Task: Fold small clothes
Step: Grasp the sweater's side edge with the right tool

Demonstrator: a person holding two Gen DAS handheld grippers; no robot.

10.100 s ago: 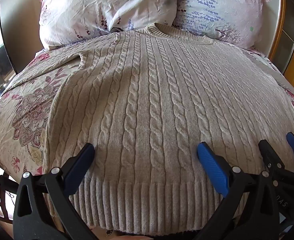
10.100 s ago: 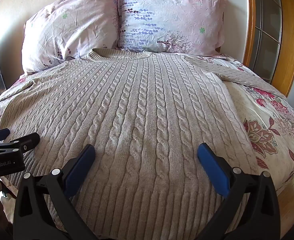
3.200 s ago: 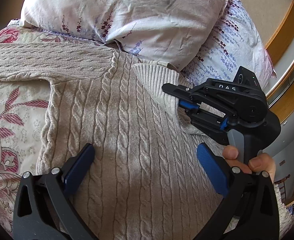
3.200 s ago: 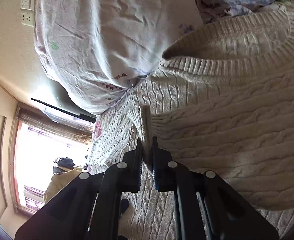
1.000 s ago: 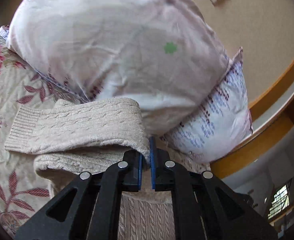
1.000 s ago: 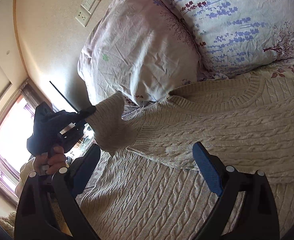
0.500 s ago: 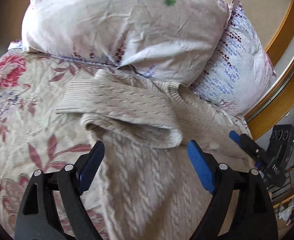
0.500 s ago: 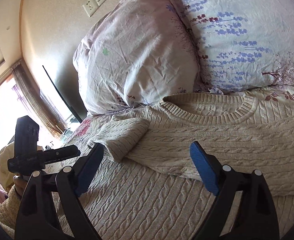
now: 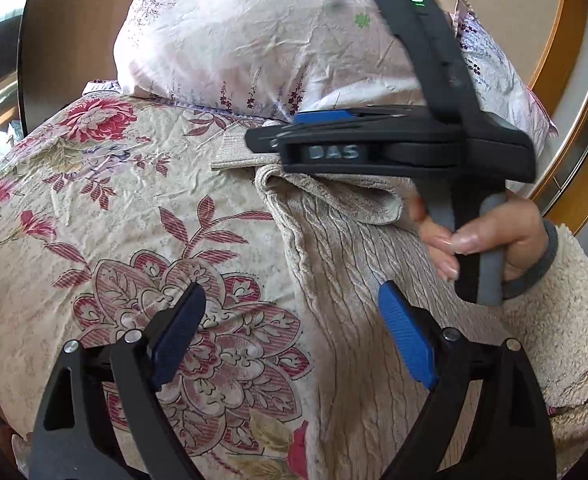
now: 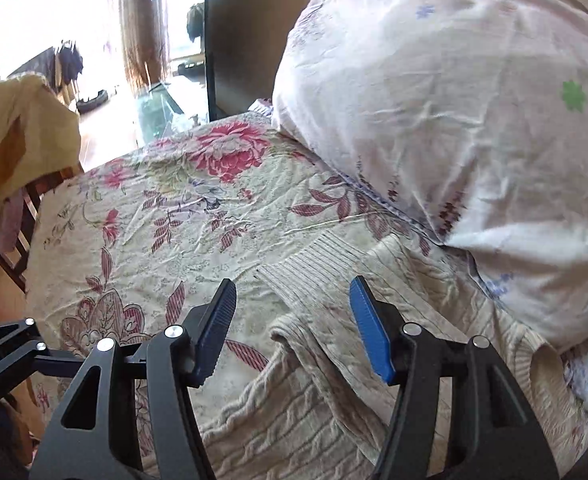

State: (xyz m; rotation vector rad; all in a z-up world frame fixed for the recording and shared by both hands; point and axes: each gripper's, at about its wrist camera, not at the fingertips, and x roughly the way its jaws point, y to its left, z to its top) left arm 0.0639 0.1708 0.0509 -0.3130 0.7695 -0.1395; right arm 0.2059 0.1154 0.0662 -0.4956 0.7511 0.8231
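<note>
A bed fills both views, its floral bedspread (image 9: pixel 142 216) cream with red and pink blooms, reaching from 9 o'clock across the centre. At 12 o'clock in the left wrist view a pale pink pillow (image 9: pixel 262 40) leans against the beige wall, and a second pillow with purple sprigs (image 9: pixel 494 68) sits just beside it toward 2 o'clock, next to a wooden frame. In the right wrist view the pink pillow bulges from 12 to 3 o'clock, with a bright window and a yellow cloth (image 10: pixel 18 128) over a chair at 9 to 10 o'clock.

The beige cable-knit sweater (image 9: pixel 346 280) lies on the bedspread, running from 6 o'clock up to the centre of the left view, its sleeve (image 10: pixel 314 276) folded over the body so the ribbed cuff points toward the pillow's foot.

The right gripper (image 10: pixel 294 332) hovers above the sleeve, tongs spread apart and holding nothing; the ribbed cuff lies between its blue pads. In the left view it crosses from 3 o'clock, held by the right hand (image 9: pixel 490 240) in a fleecy cuff.

The left gripper (image 9: pixel 294 344) sits at 6 o'clock, tongs spread wide, one pad over the bedspread and one over the sweater's edge, gripping nothing.
</note>
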